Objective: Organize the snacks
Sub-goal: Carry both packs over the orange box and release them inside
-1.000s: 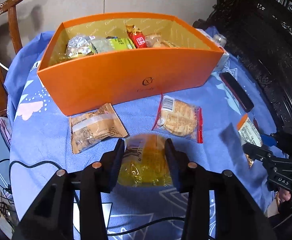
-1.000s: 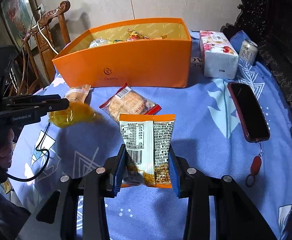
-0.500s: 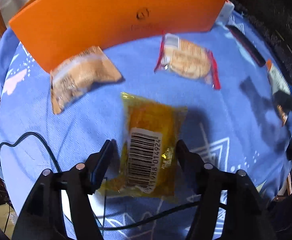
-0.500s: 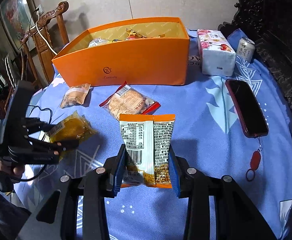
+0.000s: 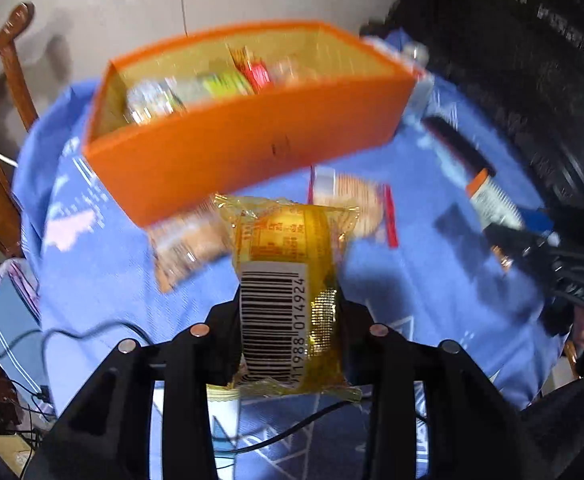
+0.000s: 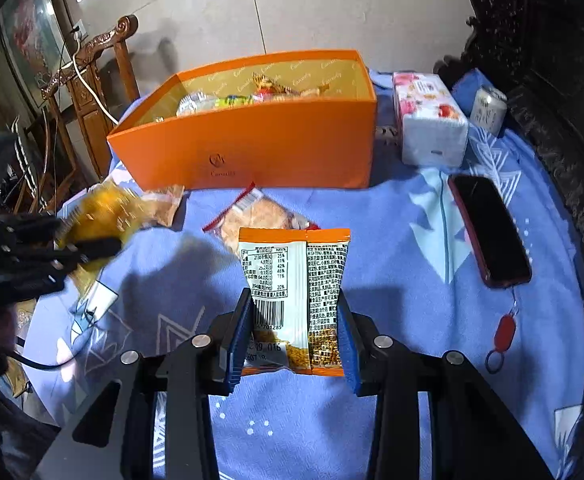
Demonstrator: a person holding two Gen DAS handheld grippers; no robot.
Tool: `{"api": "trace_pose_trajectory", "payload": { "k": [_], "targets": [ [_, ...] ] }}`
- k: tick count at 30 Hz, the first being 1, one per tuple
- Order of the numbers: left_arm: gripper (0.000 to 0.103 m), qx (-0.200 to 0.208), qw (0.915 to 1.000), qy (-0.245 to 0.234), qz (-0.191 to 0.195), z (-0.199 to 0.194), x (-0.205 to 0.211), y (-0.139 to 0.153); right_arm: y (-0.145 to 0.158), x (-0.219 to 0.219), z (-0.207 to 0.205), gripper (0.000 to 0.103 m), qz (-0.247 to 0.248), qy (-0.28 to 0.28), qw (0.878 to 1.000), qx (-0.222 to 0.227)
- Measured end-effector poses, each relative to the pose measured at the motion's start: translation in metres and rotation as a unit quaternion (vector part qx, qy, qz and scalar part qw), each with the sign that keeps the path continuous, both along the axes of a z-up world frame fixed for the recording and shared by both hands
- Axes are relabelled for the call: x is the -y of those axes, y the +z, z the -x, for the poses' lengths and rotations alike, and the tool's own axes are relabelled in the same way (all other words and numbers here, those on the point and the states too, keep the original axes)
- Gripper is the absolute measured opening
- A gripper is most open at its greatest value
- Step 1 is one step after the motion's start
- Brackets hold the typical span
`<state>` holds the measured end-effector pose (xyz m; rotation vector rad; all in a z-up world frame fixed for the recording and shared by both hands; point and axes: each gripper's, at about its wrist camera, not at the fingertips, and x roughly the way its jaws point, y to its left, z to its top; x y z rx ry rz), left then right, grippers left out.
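My left gripper [image 5: 290, 312] is shut on a yellow snack pack [image 5: 288, 280] with a barcode and holds it above the blue cloth, in front of the orange box [image 5: 252, 152]. The same pack also shows in the right wrist view [image 6: 104, 212]. My right gripper [image 6: 294, 332] is shut on an orange-and-white snack bag [image 6: 294, 276], held upright above the cloth. The orange box [image 6: 252, 152] holds several snacks. A red-edged cracker pack [image 6: 260, 216] and a brown snack pack [image 6: 166, 208] lie on the cloth in front of the box.
A tissue pack [image 6: 430, 120] and a can [image 6: 490, 106] stand right of the box. A phone [image 6: 488, 228] with a red strap lies at the right. A wooden chair [image 6: 92, 80] stands left. A black cable [image 5: 92, 332] crosses the cloth near me.
My left gripper dropped over the yellow pack on the cloth, shut on it and lifted it toward the box. My right gripper kept hold of the orange-and-white bag and barely moved.
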<state>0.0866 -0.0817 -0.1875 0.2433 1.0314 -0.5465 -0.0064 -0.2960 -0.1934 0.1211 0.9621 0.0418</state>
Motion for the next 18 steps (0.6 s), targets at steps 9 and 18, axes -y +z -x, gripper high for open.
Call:
{"api": "trace_pose_trajectory", "payload": {
  "k": [9,18],
  "targets": [
    [0.036,0.077,0.9951,0.032,0.052,-0.049,-0.013,0.093,0.075,0.009,-0.048,0.039,0.001,0.018,0.996,0.085],
    [0.098,0.143,0.9851,0.089,0.033,-0.153,0.019,0.153,0.146,0.003,-0.15,0.068,0.024,0.044,0.983,0.176]
  ]
}}
